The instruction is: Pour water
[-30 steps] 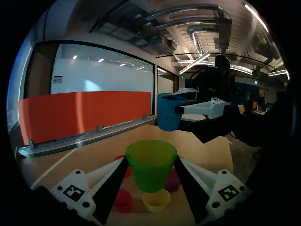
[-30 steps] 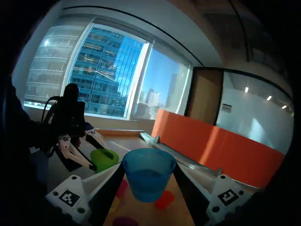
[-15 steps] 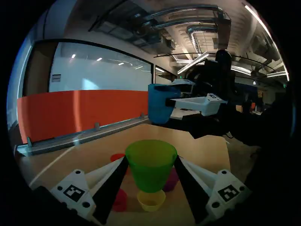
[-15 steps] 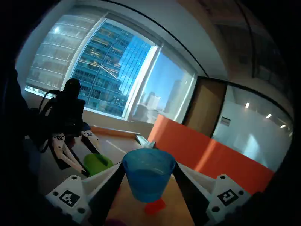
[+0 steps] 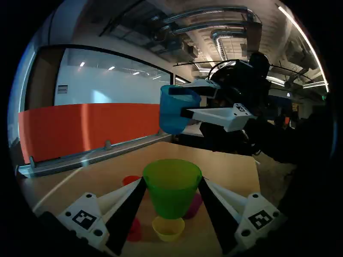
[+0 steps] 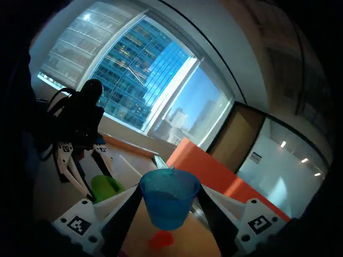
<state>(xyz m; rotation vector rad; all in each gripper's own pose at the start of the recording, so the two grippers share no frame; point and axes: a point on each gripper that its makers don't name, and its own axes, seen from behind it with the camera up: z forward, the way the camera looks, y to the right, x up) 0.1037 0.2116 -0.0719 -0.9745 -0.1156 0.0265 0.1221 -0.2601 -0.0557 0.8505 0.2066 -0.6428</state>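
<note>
At R claw (image 6: 169,190): part-full blue cup (image 6: 169,205)

In the left gripper view, a green plastic tumbler (image 5: 172,192) sits between the fingers of the left tool (image 5: 172,180), above the pale wooden counter (image 5: 231,165). A small yellow plastic cup (image 5: 168,228) stands on the counter beneath it. Higher and farther back, the right tool (image 5: 182,103) holds a blue plastic tumbler (image 5: 171,113). In the right gripper view, the green tumbler lies lower left of the blue one.
</note>
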